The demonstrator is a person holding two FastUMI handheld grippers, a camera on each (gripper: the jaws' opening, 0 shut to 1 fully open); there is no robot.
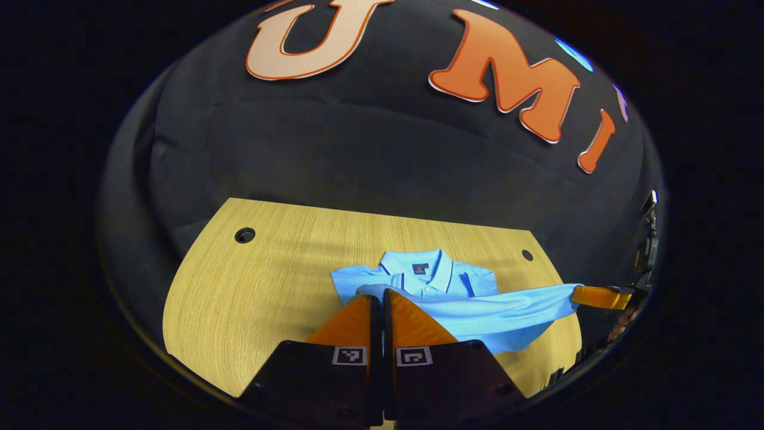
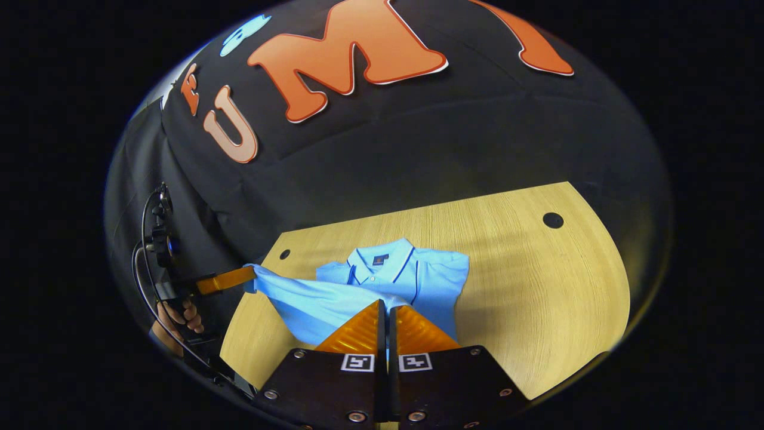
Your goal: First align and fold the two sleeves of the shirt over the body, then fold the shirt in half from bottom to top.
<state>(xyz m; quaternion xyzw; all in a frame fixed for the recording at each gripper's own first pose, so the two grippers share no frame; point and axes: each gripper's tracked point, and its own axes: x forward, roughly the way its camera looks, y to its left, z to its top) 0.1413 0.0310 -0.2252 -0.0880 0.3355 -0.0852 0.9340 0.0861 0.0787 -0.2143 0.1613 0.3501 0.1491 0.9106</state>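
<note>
Both grippers level above table (image 1: 239, 298) | left gripper (image 1: 382, 294), right gripper (image 2: 387, 306) each clenched on shirt (image 1: 477, 310) hem, lifted taut

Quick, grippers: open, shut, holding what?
Left gripper: shut on the shirt hem.
Right gripper: shut on the shirt hem.

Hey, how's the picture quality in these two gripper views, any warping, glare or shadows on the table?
Left gripper view: fisheye bends the light wooden table edges into curves; the light blue polo shirt looks sharp, no glare. Right gripper view: same bowing, soft shadow bands cross the table by the shirt's right side, and the left gripper at the rim looks stretched.
</note>
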